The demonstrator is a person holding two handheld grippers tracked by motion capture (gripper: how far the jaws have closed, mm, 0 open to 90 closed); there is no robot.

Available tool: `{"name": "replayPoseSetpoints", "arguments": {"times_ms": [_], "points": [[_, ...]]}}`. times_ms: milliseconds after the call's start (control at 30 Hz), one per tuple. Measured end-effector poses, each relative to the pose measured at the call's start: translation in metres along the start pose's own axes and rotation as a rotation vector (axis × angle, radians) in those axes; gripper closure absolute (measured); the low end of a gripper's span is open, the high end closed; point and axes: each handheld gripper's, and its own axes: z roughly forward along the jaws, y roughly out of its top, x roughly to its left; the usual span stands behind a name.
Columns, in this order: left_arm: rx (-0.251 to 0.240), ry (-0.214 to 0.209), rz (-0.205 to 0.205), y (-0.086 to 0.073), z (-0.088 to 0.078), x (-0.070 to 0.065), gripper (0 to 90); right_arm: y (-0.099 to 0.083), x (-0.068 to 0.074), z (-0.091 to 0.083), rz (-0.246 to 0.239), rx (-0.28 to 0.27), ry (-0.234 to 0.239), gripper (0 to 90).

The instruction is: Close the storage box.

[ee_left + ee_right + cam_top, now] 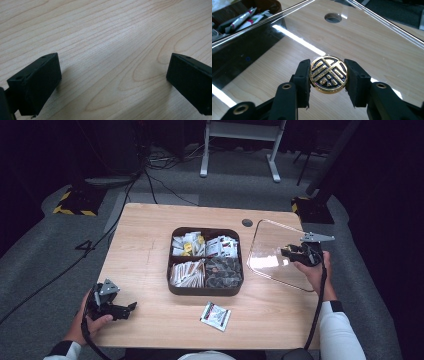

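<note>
Clear lid (272,252) knob (328,74) is clamped by right gripper (328,82); left gripper (112,80) gapes wide.

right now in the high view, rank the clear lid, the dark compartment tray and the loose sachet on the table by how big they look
1. dark compartment tray
2. clear lid, held tilted by its knob in the right gripper, so it is foreshortened and may really match the tray
3. loose sachet, clearly smallest
</note>
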Motion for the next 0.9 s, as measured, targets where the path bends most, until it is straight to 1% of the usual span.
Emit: {"name": "replayPoseSetpoints", "arguments": {"times_ms": [33, 100, 200, 500, 533, 600, 700, 900], "points": [[-0.003, 0.002, -0.001, 0.0, 0.0, 0.0, 0.0, 0.005, 0.002, -0.001, -0.009, -0.006, 0.002, 58.9], [-0.002, 0.003, -0.002, 0.0, 0.0, 0.0, 0.0, 0.008, 0.004, -0.002, -0.013, -0.01, -0.001, 58.9], [-0.001, 0.002, -0.001, 0.001, 0.001, 0.0, 0.0, 0.017, 0.01, -0.002, -0.027, -0.015, 0.003, 58.9], [-0.002, 0.002, -0.004, 0.001, 0.001, 0.0, 0.0, 0.031, 0.02, 0.0, -0.046, -0.025, 0.012, 58.9], [-0.002, 0.002, -0.004, 0.001, 0.001, 0.0, 0.0, 0.035, 0.023, 0.001, -0.048, -0.029, 0.016, 58.9], [-0.002, 0.002, -0.004, 0.001, 0.001, 0.0, 0.0, 0.037, 0.024, 0.001, -0.051, -0.029, 0.017, 58.9], [-0.003, 0.002, -0.003, 0.001, 0.001, 0.0, 0.0, 0.044, 0.03, 0.004, -0.063, -0.029, 0.022, 58.9], [-0.002, 0.002, -0.004, 0.001, 0.001, 0.0, 0.0, 0.053, 0.039, 0.006, -0.078, -0.035, 0.034, 58.9]]}}
